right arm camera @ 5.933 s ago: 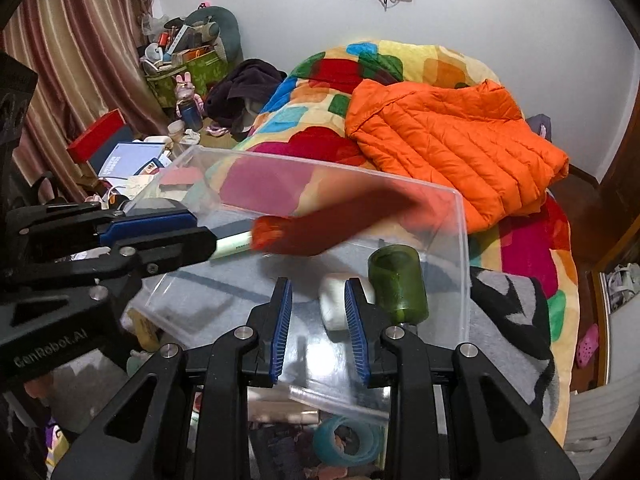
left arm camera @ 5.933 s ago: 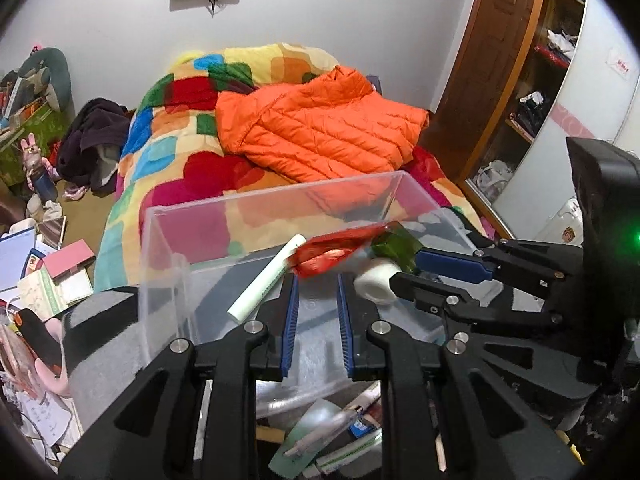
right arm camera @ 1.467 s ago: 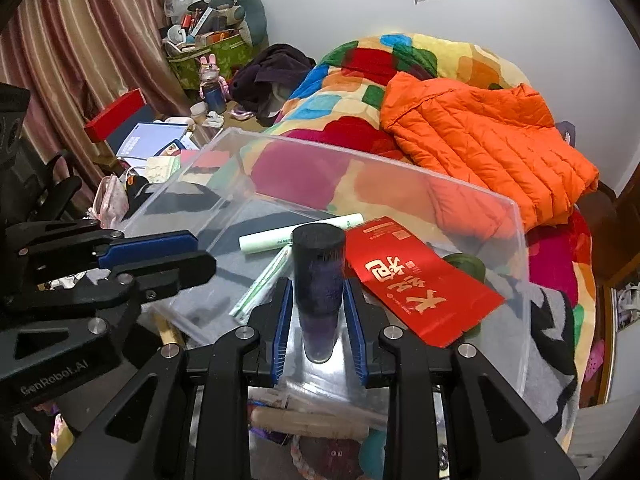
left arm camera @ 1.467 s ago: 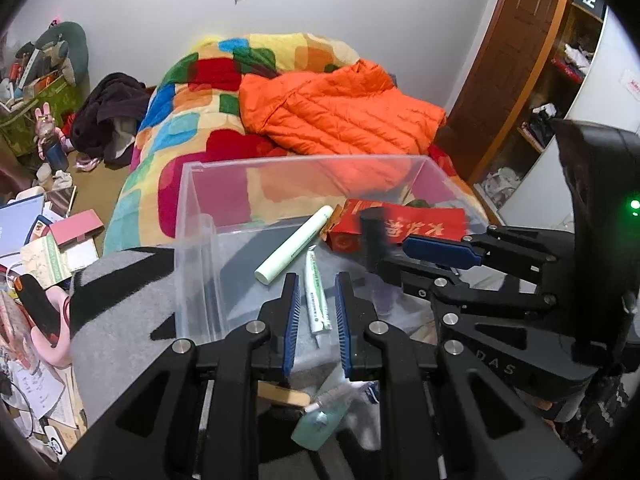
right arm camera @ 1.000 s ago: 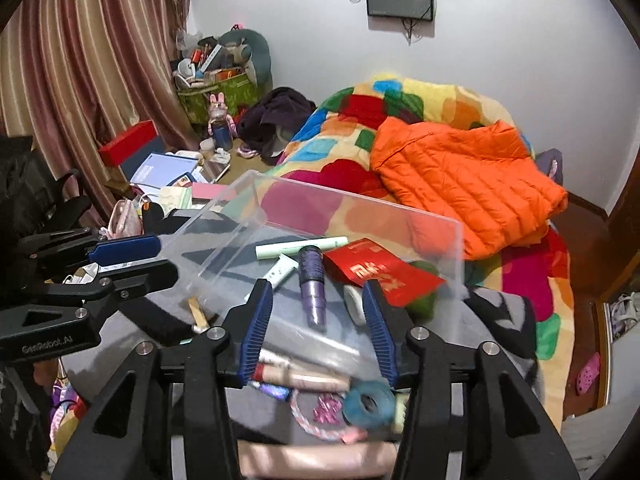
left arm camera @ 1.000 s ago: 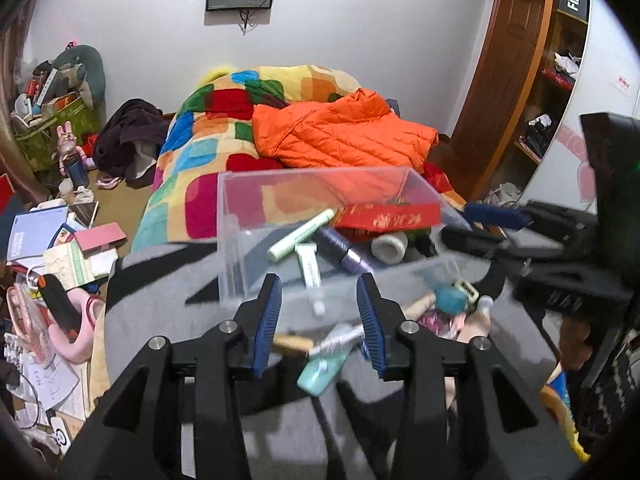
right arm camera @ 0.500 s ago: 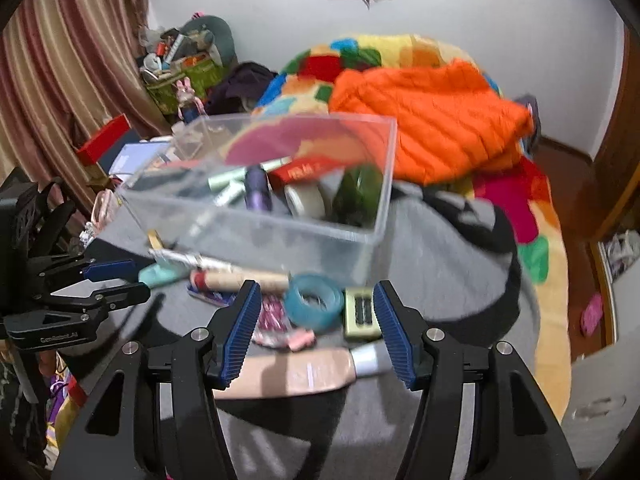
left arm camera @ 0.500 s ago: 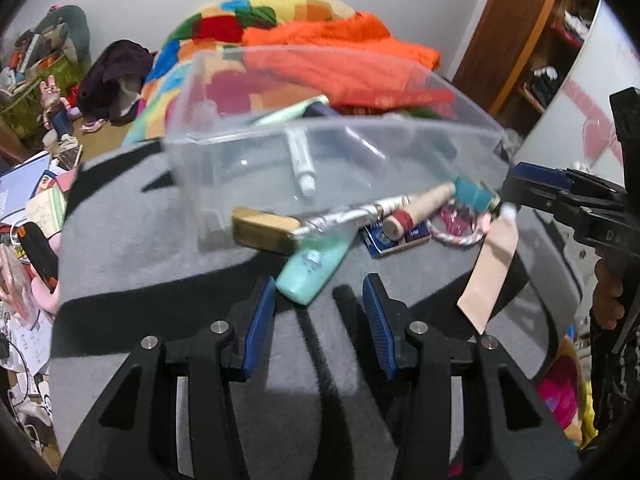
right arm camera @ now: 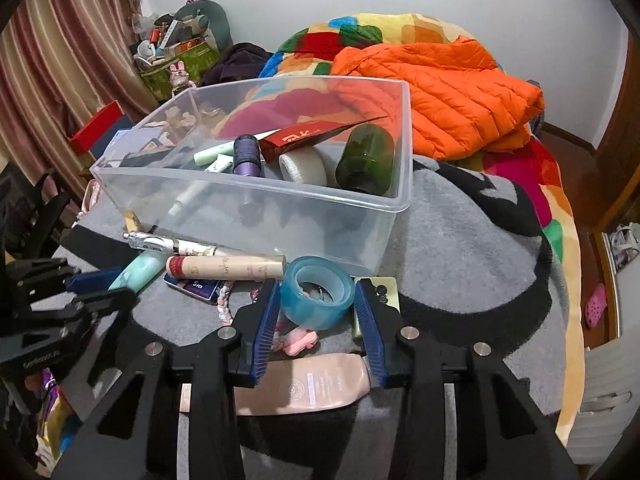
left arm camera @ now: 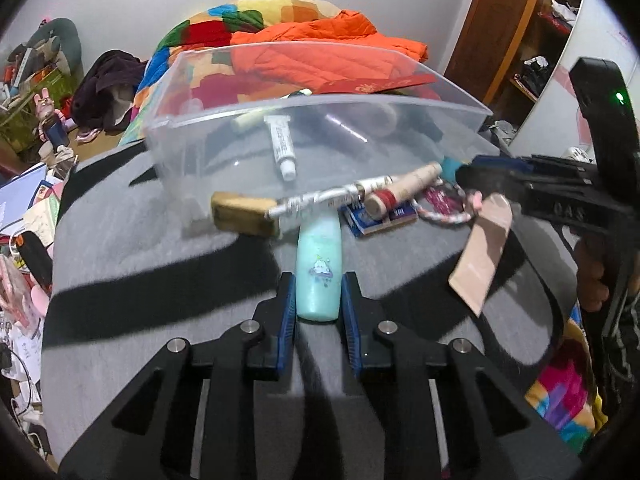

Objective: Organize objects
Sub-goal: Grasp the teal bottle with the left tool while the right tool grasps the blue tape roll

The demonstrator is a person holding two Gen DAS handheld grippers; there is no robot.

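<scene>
Tape roll [right arm camera: 316, 294] hides its contact with the right tool [right arm camera: 316, 312], closing; left tool [left arm camera: 319, 306] pinches mint tube [left arm camera: 319, 276].

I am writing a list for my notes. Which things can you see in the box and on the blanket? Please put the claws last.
clear box: one, transparent, on grey blanket
green bottle: one, dark green, in box
white tape roll: one, in box
purple bottle: one, in box
red envelope: one, in box
tan cylinder: one, in front of box
mint tube: one, in front of box
blue tape roll: one, in front of box
beige tube: one, nearest the camera
orange jacket: one, behind box
left claw: black with blue pads, just been closing, on mint tube
right claw: same colours, just been closing, on blue tape roll
</scene>
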